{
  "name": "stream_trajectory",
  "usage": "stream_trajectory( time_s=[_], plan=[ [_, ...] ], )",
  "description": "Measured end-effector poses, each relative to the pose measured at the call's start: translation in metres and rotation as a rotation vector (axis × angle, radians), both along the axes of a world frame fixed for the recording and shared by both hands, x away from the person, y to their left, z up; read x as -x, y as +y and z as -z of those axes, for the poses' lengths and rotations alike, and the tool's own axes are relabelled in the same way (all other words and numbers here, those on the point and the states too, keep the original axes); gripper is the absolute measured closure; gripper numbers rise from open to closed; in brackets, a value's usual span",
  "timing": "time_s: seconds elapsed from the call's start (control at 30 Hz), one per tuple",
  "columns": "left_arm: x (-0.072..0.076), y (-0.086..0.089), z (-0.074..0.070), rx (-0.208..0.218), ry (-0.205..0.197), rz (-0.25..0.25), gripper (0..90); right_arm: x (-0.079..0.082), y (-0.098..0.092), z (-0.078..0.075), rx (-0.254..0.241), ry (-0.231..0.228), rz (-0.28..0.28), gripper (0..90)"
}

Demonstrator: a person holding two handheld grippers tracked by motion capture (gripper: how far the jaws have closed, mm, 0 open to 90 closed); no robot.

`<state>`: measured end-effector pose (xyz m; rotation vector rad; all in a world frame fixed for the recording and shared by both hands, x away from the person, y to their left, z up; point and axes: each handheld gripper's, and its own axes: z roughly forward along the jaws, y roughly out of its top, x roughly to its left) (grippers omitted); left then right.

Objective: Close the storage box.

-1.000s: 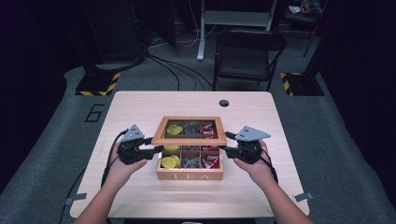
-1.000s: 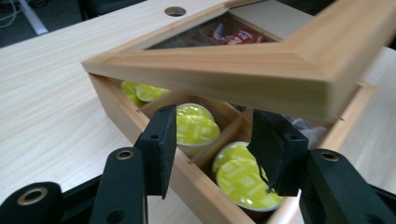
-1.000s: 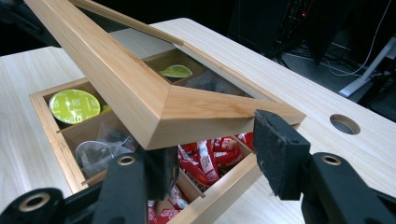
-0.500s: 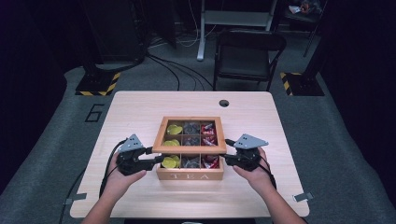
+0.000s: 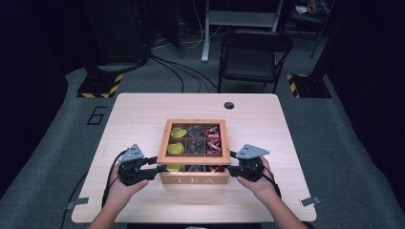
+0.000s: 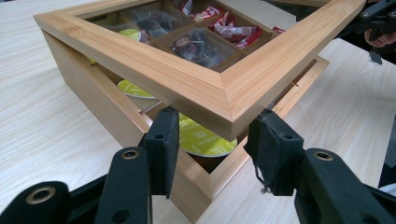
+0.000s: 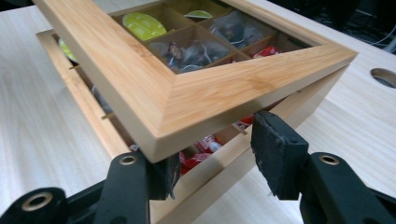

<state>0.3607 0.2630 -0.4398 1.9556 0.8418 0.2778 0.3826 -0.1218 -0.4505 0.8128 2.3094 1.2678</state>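
Wooden tea box lid raised, left tongs and right tongs gripping its front corners, high view flattens gap

Pale wood table, round hole near far edge; tea box sits mid-table.

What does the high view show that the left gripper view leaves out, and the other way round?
High view adds: the chair, the table's hole, the TEA lettering on the box front, the left hand and right hand. Left gripper view adds: the gap under the raised lid, with a yellow pod below its corner. Shared: the box, lid, red packets and table.
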Motion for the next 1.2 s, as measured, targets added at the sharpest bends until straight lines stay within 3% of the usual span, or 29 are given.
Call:
stream_trajectory(
  time_s=[0.2, 0.33, 0.67, 1.2],
  plan=[
    [0.002, 0.000, 0.003, 0.005, 0.000, -0.003, 54.1, 0.006, 0.001, 0.001, -0.004, 0.011, -0.012, 49.9],
    [0.002, 0.000, 0.006, -0.013, 0.001, 0.002, 54.1, 0.012, -0.001, 0.003, -0.005, 0.016, -0.022, 48.7],
    [0.004, -0.002, 0.014, -0.014, 0.016, 0.003, 54.0, 0.024, -0.009, 0.006, -0.074, 0.041, 0.003, 48.5],
    [0.012, 0.000, 0.020, -0.021, 0.033, -0.005, 53.2, 0.029, -0.007, 0.011, -0.030, 0.045, -0.001, 49.1]
  ],
)
